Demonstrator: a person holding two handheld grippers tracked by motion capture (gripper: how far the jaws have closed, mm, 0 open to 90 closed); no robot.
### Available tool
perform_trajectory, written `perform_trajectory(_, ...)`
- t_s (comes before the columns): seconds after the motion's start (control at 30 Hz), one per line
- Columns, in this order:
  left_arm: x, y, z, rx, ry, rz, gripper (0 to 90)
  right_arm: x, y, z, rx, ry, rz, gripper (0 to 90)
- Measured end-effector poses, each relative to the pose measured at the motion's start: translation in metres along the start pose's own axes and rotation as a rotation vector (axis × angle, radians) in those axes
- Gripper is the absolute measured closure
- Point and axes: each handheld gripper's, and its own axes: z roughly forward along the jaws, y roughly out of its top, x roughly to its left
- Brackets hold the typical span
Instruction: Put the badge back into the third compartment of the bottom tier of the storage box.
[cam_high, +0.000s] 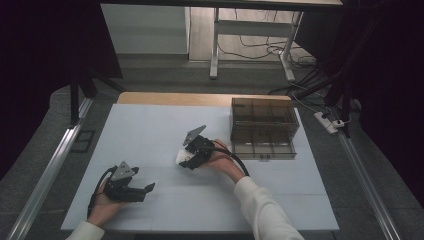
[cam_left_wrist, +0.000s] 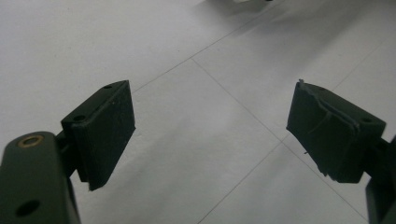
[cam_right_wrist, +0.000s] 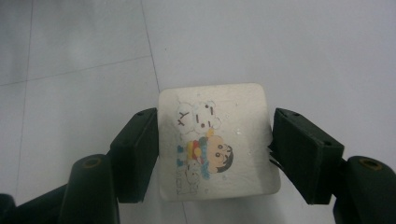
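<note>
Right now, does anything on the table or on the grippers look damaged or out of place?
One thing: on the left gripper, the covering of the right-hand pad looks torn and peeling at its upper edge. Otherwise nothing stands out. The right gripper squarely clamps the white cartoon-printed square, and the smoky compartment box sits straight on the table.

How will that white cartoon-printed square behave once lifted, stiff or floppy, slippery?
The white square keeps straight edges between the right gripper pads, so probably stiff. It looks small and thin, so likely light. Its faintly glossy face may be slightly slippery.
</note>
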Motion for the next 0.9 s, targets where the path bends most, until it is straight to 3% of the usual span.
perform_trajectory(0.13,0.000,0.000,0.000,-0.001,0.001,-0.002,15.0,0.001,-0.002,-0.007,0.007,-0.025,0.013,32.8)
perform_trajectory(0.23,0.000,0.000,0.000,-0.001,0.002,-0.003,15.0,0.002,-0.004,-0.014,-0.017,-0.040,0.029,32.8)
perform_trajectory(0.53,0.000,0.000,0.000,-0.007,0.011,-0.005,15.1,0.006,-0.018,-0.032,-0.052,-0.049,0.066,32.8)
perform_trajectory(0.9,0.000,0.000,-0.001,-0.012,0.014,-0.008,15.1,0.004,-0.029,-0.047,-0.070,-0.087,0.077,32.8)
